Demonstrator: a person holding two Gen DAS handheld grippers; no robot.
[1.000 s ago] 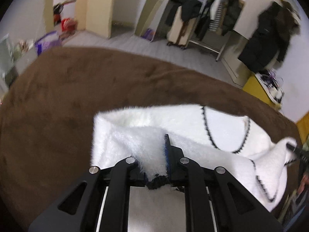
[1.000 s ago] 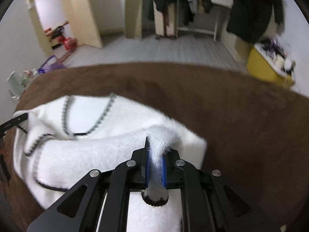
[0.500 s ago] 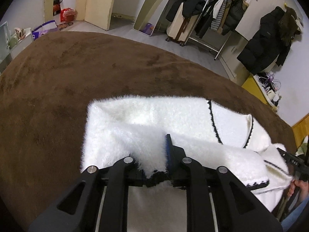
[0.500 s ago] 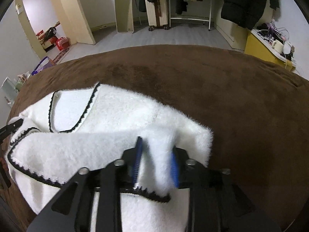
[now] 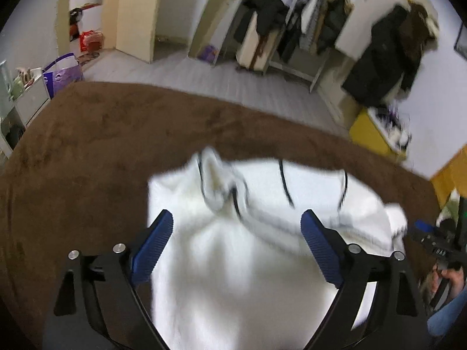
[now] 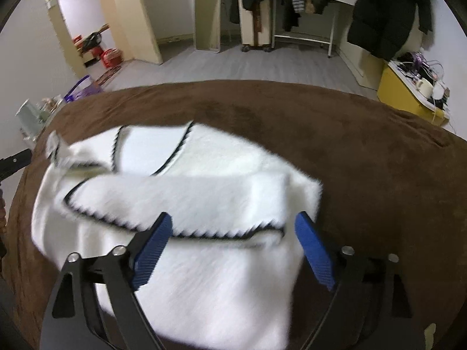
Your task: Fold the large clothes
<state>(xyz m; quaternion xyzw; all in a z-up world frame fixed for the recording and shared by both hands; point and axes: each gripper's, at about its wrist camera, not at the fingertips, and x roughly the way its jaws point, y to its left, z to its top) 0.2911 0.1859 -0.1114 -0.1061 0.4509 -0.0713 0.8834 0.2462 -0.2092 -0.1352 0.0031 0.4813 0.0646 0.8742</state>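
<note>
A white fluffy garment with black trim (image 5: 262, 250) lies folded on the brown blanket (image 5: 116, 134). It also shows in the right wrist view (image 6: 204, 204), with a folded flap edged in black across its middle. My left gripper (image 5: 237, 227) is open and empty just above the garment's left part. My right gripper (image 6: 233, 227) is open and empty above the garment's right part, its blue pads (image 6: 153, 242) wide apart. The right gripper's black frame (image 5: 435, 248) shows at the far right of the left wrist view.
The brown blanket (image 6: 364, 157) covers the whole bed. Beyond it lie a grey floor, a clothes rack with dark coats (image 6: 303, 3), a yellow cabinet (image 6: 408, 99) with clutter, a purple bag (image 5: 61, 75) and a doorway at the left.
Both grippers have opened and let go of the white garment. The folded edge has dropped onto the garment, and both grippers have pulled back a little.
</note>
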